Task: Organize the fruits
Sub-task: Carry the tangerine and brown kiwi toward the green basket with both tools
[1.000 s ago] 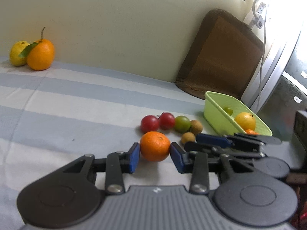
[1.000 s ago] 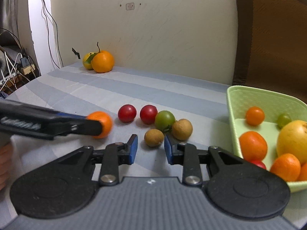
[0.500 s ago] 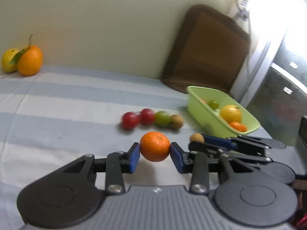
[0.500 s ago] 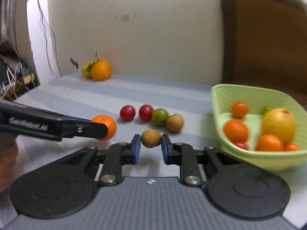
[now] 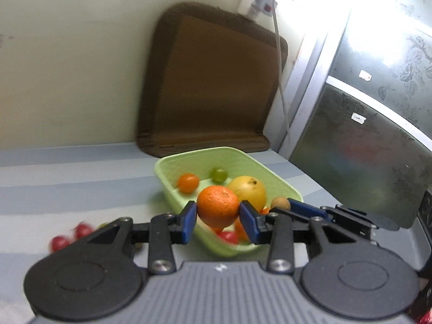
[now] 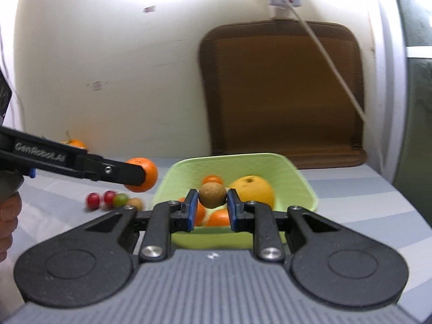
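Two tools grip fruit above the green basket [image 6: 302, 186]: left tool [image 5: 218, 215] an orange [image 5: 217, 205], right tool [image 6: 212, 207] a brown fruit [image 6: 212, 195].

Both wrist views sit low behind their tools, facing twelve o'clock, close above the desk [image 5: 81, 178]; both share the green basket [image 5: 172, 189] [image 6: 302, 186].
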A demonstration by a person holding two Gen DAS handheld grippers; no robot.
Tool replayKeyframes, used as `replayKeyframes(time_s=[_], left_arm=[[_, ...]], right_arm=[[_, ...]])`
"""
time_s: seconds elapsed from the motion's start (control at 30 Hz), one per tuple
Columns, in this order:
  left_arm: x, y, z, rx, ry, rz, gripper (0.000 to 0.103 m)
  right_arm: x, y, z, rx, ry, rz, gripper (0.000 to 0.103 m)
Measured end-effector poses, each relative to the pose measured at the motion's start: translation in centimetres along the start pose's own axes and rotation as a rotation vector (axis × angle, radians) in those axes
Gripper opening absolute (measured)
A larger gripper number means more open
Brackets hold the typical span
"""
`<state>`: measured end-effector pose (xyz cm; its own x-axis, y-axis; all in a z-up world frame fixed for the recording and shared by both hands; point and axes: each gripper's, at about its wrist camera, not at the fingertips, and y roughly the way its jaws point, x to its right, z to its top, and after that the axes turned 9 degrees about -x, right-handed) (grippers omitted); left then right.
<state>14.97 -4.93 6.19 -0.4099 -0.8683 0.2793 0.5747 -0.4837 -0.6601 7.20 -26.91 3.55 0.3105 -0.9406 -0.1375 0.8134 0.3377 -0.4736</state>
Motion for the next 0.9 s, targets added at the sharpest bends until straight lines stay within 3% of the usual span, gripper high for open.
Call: replayKeyframes(time_s=[0.2, 0.37, 0.57, 0.7, 0.8, 0.9], left_arm=[[1.0, 4.7, 2.0, -0.057, 0.028, 0.024, 0.036], [1.0, 6.4, 2.6, -0.092, 0.029, 0.040, 0.038], [-1.9, 0.9, 2.3, 0.029, -0.039, 0.034, 0.038], [-6.0, -3.9, 0.8, 0.107, -0.129, 0.105, 0.038], [-8.5, -5.7, -1.4, 0.112, -0.158, 0.175, 0.038], [-10.6, -5.8, -3.6, 0.076, -0.193, 0.189, 0.038]], right_arm=[[1.4, 1.5, -0.3, -0.013, 0.005, -0.032, 0.026], [1.0, 1.7, -0.7, -0.009, -0.015, -0.049, 0.033], [0.9, 0.6, -0.5, 0.031, 0.006, -0.038, 0.033], [-0.4, -0.5, 0.1, 0.058, 0.007, 0.024, 0.033], [-2.4, -0.7, 0.6, 0.055, -0.027, 0.088, 0.032], [-5.2, 0.0, 0.7, 0.019, -0.093, 0.147, 0.032]])
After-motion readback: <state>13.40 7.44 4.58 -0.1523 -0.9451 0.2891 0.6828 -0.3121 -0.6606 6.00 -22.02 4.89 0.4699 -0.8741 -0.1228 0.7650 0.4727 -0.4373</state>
